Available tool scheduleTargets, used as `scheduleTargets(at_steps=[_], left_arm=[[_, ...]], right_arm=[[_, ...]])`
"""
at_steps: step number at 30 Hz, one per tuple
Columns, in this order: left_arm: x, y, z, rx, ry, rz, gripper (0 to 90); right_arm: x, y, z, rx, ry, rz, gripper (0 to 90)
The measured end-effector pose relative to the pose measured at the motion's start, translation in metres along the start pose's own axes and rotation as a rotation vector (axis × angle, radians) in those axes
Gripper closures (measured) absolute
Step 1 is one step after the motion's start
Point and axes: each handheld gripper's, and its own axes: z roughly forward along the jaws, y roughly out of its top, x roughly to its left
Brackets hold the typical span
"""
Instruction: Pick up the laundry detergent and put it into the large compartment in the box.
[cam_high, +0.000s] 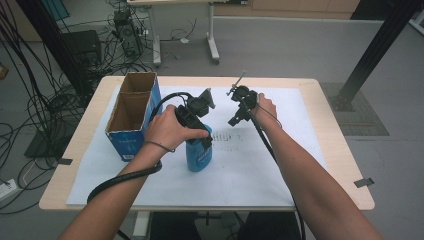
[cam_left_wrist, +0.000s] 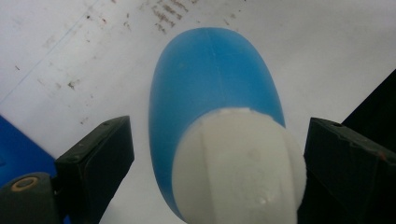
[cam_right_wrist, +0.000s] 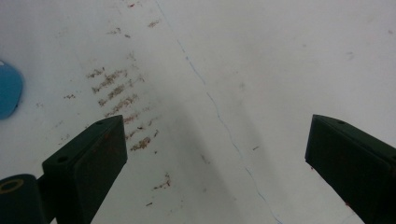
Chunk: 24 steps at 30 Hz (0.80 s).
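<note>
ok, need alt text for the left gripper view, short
A blue plastic bottle with a white cap stands on a stained white paper sheet, seen from above between the left gripper's two black jaws. The jaws stand wide on either side of the cap; a gap shows at the left jaw, while contact at the right is unclear.

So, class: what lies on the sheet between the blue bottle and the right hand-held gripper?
Bare white sheet with brownish scuff marks; the right gripper view shows them between the blue bottle and the right hand-held gripper.
</note>
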Motion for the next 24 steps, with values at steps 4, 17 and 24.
scheduleTargets(at_steps=[4,17,24], left_arm=[[0.0009,-0.0001,-0.0007,-0.001,0.004,0.001,9.0],[0.0034,-0.0009,-0.0004,-0.001,0.009,-0.01,9.1],[0.0037,-0.0005,-0.0017,-0.005,0.014,-0.011,9.1]], right_arm=[[0.0001,0.0001,0.0003,-0.001,-0.001,-0.002,5.1],[0.0011,0.0004,0.0005,0.002,0.0,-0.001,5.1],[-0.0002,-0.001,-0.0006,0.002,-0.003,0.006,5.0]])
